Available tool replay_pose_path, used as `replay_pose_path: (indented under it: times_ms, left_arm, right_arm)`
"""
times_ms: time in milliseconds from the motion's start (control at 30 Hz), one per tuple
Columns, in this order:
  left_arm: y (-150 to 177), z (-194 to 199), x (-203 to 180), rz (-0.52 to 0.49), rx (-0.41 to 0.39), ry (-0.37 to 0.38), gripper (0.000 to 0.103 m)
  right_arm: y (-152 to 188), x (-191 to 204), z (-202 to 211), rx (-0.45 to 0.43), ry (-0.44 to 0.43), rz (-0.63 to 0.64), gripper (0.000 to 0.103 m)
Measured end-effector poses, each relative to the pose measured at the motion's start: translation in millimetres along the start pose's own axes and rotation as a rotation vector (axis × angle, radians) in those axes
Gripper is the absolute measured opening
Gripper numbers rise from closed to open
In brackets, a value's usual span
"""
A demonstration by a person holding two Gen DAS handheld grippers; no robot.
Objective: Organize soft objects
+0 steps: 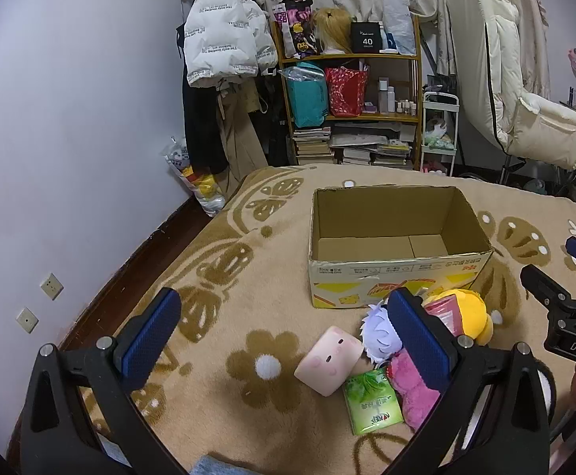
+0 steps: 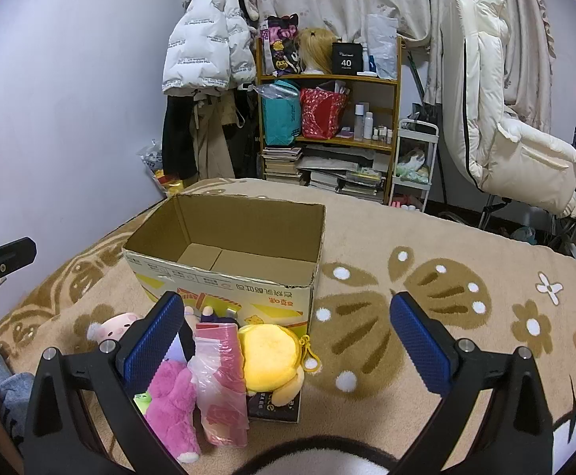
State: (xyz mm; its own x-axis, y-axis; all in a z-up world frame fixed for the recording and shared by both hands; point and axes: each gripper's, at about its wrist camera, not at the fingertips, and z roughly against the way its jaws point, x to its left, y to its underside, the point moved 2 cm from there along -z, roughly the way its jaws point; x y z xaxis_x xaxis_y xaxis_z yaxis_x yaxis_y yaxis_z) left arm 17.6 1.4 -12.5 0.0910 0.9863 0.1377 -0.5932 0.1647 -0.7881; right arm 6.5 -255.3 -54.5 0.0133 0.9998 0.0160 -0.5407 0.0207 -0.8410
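Note:
An open, empty cardboard box [image 1: 399, 273] [image 2: 224, 285] stands on the beige blanket. A pile of soft things lies in front of it: a pink square cushion with a face [image 1: 327, 360], a white-haired doll [image 1: 381, 336], a green tissue pack [image 1: 371, 401], a pink plush [image 1: 414, 392] [image 2: 169, 399], a yellow plush [image 1: 472, 316] [image 2: 274, 356] and a pink plastic packet [image 2: 220, 380]. My left gripper [image 1: 284, 340] is open and empty, held above the cushion. My right gripper [image 2: 288, 340] is open and empty, above the yellow plush; it also shows in the left wrist view [image 1: 565, 297].
The blanket [image 2: 446, 316] with brown butterfly and flower patterns covers the bed. Beyond it stand a wooden shelf [image 1: 351, 91] with bags and books, hanging coats [image 1: 224, 31], a white cart [image 1: 440, 130] and a padded chair [image 1: 525, 99]. A wall is at the left.

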Motion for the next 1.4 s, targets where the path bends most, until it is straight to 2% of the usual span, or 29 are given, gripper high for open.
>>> replay_pose_path:
  times_ms: [1400]
  left_arm:
    - [-3.0, -2.2, 4.0, -0.019, -0.012, -0.013, 0.103]
  right_arm:
    - [-0.9, 4.6, 1.8, -0.011, 0.005, 0.018, 0.103]
